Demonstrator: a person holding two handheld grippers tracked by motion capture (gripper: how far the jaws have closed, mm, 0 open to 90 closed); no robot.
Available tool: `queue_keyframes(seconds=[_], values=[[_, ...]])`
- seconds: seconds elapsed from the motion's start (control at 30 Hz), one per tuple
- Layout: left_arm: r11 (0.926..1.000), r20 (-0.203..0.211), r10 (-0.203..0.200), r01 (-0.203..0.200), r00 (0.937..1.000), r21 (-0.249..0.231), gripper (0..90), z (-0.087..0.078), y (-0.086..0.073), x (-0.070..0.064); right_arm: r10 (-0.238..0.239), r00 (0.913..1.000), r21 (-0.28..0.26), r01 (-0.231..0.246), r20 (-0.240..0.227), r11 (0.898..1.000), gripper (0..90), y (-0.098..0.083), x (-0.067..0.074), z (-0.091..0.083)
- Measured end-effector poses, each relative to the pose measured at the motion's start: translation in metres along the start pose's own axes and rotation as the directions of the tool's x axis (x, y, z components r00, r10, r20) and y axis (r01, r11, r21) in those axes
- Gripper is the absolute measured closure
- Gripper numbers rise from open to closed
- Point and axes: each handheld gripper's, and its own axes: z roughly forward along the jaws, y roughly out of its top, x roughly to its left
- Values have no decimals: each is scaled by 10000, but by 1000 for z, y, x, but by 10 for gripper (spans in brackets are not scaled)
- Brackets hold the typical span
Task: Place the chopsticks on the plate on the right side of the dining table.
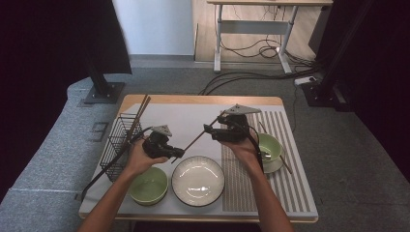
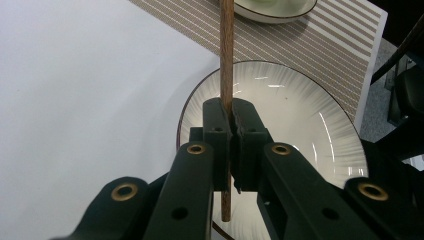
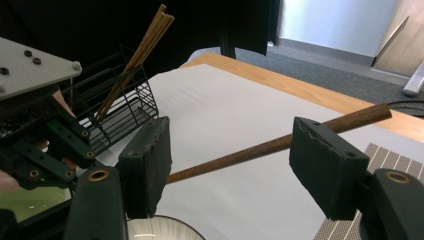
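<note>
A brown wooden chopstick [image 1: 193, 141] hangs slanted above the white mat, between my two grippers. My left gripper [image 1: 180, 153] is shut on its lower end; in the left gripper view the jaws [image 2: 231, 112] pinch the chopstick [image 2: 226, 50] over the white plate [image 2: 300, 115]. My right gripper [image 1: 208, 129] stands open around the chopstick's upper end. In the right gripper view the chopstick [image 3: 240, 154] passes between the wide-apart pads [image 3: 147, 160] of my right gripper [image 3: 232, 145], and they do not press on it.
A white plate [image 1: 198, 180] and a green bowl [image 1: 149, 185] sit at the front. A black wire basket [image 1: 118, 140] at the left holds more chopsticks [image 1: 141, 108]. On the striped placemat [image 1: 285, 179], a second green bowl [image 1: 269, 146] rests on a saucer.
</note>
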Motion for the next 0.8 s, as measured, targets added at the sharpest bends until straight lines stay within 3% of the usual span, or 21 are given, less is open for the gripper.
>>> queue_keyframes(seconds=[0.53,0.8], values=[[9991,132,89,-95,9999,422,865,1,-1,-1,-398,9992,27,398,-27,9992,332,2,1,12],[9993,62,258,-259,9996,251,864,-2,0,-3,-364,9993,202,362,88,9991,336,0,-1,13]])
